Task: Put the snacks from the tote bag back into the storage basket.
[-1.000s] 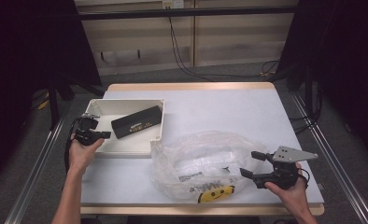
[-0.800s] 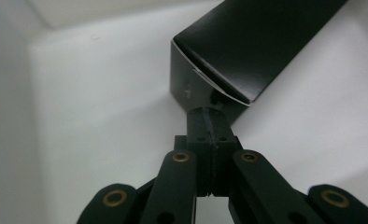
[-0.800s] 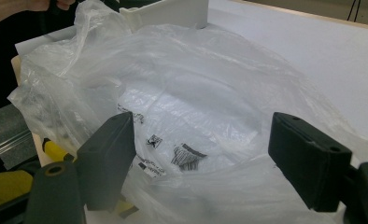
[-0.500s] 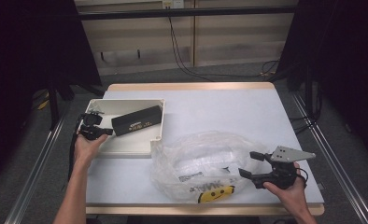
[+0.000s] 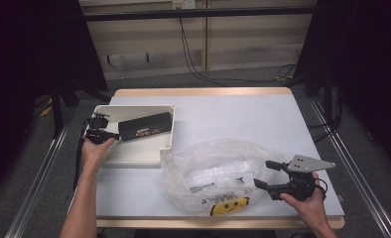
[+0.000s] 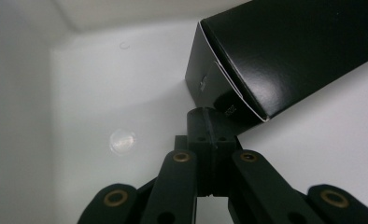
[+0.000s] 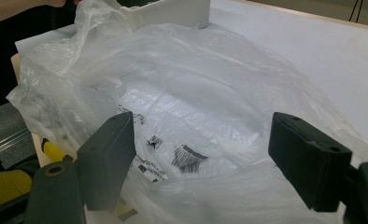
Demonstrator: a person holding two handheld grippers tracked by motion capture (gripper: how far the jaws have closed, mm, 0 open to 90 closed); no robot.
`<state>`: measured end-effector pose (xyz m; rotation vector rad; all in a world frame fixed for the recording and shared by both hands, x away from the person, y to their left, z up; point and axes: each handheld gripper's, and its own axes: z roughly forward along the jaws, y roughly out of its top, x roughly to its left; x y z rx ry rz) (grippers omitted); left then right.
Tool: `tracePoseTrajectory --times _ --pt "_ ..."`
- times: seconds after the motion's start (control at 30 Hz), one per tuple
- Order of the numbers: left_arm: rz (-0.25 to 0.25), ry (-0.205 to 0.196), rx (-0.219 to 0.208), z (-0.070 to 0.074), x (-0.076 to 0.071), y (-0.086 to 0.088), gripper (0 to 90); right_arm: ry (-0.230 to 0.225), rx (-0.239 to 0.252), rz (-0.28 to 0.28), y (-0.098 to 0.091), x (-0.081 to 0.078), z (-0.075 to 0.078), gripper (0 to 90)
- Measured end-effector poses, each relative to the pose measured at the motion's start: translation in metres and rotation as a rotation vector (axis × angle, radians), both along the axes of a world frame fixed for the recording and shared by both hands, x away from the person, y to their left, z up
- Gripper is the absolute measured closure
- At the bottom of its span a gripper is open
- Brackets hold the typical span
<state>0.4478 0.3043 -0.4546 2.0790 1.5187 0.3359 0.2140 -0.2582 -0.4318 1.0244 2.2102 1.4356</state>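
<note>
While the left gripper (image 5: 104,135) is sitting with jaws pressed together inside the white tray (image 5: 134,154), its tip is meeting the black box (image 5: 145,126) at 3 o'clock. The right gripper (image 5: 269,174) is hovering spread wide at the plastic bag (image 5: 213,168).

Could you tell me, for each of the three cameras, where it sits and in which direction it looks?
High view: above the person's side, looking forward and down on the table; both forearms, left gripper and right gripper show.
Left gripper view: rides the left gripper, jaws shut, facing the black box inside the white tray.
Right gripper view: rides the right gripper, jaws open, facing the clear plastic bag.
Shared: high and right gripper views both show the bag and the tray.
</note>
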Motion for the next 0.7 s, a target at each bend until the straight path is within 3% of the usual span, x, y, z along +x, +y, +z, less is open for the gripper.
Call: tracePoseTrajectory --times 0.17,0.4,0.57,0.7 --pt "0.047 0.018 -0.035 0.000 0.003 0.002 90.0 -0.002 -0.005 0.009 0.002 0.001 0.000 22.4" --pt "0.119 0.072 -0.069 -0.004 0.010 0.002 90.0 0.002 -0.004 0.012 0.003 0.002 -0.001 22.4" --pt "0.145 0.088 -0.064 -0.006 0.016 0.001 90.0 0.002 -0.007 0.011 0.002 0.001 -0.001 22.4" --pt "0.168 0.077 -0.049 -0.003 0.020 -0.003 90.0 0.003 -0.008 0.011 0.002 0.001 -0.001 22.4"
